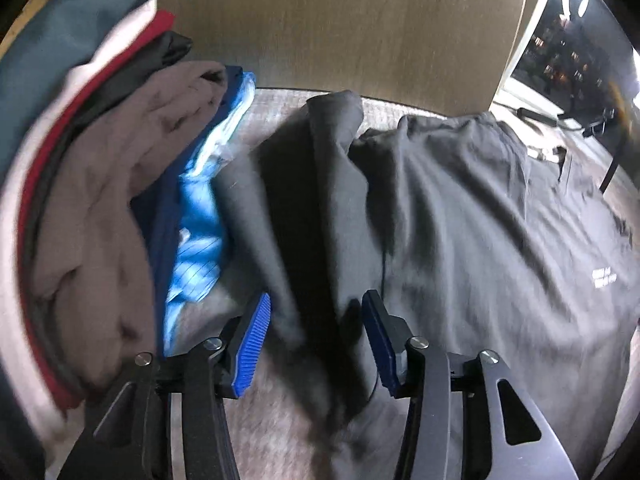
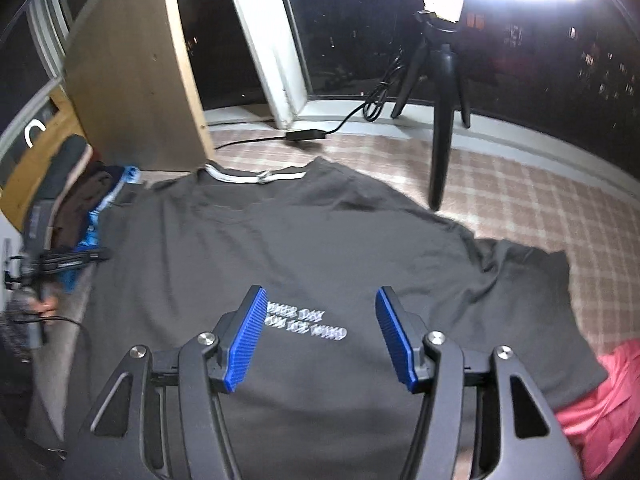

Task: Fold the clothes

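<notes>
The left wrist view looks steeply down along its fingers (image 1: 256,340), close over the dark grey T-shirt (image 1: 460,220), with the pile of folded clothes (image 1: 92,220) at its left edge. The right wrist view sits higher and farther back, facing across the same T-shirt (image 2: 280,240) toward the window (image 2: 400,40) and tripod (image 2: 440,120). Both views share the shirt, its white lettering, the wooden panel (image 1: 340,20) behind it and the clothes pile
</notes>
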The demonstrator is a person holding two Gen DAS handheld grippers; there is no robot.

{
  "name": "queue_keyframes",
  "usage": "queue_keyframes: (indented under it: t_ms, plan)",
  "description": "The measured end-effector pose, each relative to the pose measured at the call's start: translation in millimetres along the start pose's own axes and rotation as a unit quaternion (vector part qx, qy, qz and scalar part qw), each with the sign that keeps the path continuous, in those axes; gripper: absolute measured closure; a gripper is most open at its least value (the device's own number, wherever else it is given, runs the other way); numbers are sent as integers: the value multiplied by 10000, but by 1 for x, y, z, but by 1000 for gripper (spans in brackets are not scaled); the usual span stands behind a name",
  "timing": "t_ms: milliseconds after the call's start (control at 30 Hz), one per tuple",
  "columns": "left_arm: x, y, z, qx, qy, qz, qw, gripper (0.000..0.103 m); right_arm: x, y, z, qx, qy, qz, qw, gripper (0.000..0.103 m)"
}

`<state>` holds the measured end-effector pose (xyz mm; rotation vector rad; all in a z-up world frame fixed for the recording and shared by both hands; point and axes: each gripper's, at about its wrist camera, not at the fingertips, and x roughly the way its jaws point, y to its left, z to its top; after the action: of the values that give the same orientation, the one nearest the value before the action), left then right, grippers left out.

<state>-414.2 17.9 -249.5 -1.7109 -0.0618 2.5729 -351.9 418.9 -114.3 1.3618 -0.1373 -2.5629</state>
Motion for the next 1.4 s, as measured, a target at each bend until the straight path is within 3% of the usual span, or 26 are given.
queue_keyframes:
  t_ms: [33, 133, 233, 300, 433, 533, 633, 667, 733, 800, 833, 933, 1067, 1167, 1233, 1333, 1367, 1400]
  plan:
    - [2, -2, 1, 26, -42, -44, 10000, 62, -2, 2, -2, 19, -2, 15, 10000, 47]
    - [3, -7, 2, 157, -220, -216, 9994, 101, -10, 8, -8, 60, -13, 57, 10000, 47]
    - [-15, -12, 2, 54, -349, -790, 9963, 100, -23, 12, -13, 86, -70, 94, 9999, 47]
    - [-44, -36, -1, 282, -522, -1206, 9909, 100, -37, 12, -19, 169, -165, 101, 9997, 47]
    - [-104, -98, -9, 873, -829, -2102, 9702, 100, -75, -2, -38, 485, -390, -16, 9981, 47]
    - [-134, -174, -23, 1438, -803, -2854, 9442, 100, -112, -25, -65, 887, -608, -251, 9939, 47]
    - [-135, -286, -62, 2142, -317, -3730, 9022, 92, -139, -56, -97, 1408, -688, -471, 9865, 47]
    - [-133, -318, -84, 2513, 14, -3851, 8880, 77, -146, -68, -111, 1639, -638, -571, 9827, 47]
    - [-131, -365, -135, 3310, 667, -3835, 8596, 75, -157, -85, -137, 1978, -544, -624, 9767, 47]
    - [-138, -364, -170, 3725, 673, -3744, 8465, 75, -159, -86, -152, 1994, -454, -623, 9769, 47]
    - [-139, -355, -173, 3733, 646, -3661, 8500, 75, -159, -83, -157, 1928, -409, -633, 9783, 47]
    - [-136, -320, -164, 3499, 569, -3342, 8733, 75, -151, -71, -165, 1708, -283, -591, 9831, 47]
    - [-152, -236, -152, 3007, 378, -2718, 9134, 75, -117, -54, -162, 1764, -77, -278, 9839, 47]
    - [-157, -179, -141, 2555, 274, -2361, 9372, 75, -98, -30, -154, 1806, -22, -107, 9835, 47]
    - [-156, -155, -139, 2360, 183, -2272, 9446, 75, -91, -12, -148, 1818, -6, -216, 9831, 45]
    - [-162, -124, -142, 2187, 82, -2240, 9497, 75, -63, 1, -145, 1700, 464, -762, 9814, 42]
    - [-162, -121, -143, 2181, 72, -2246, 9497, 75, -53, 3, -145, 1595, 604, -948, 9808, 45]
    - [-160, -120, -145, 2201, 73, -2262, 9489, 75, -47, 3, -147, 1508, 638, -965, 9818, 54]
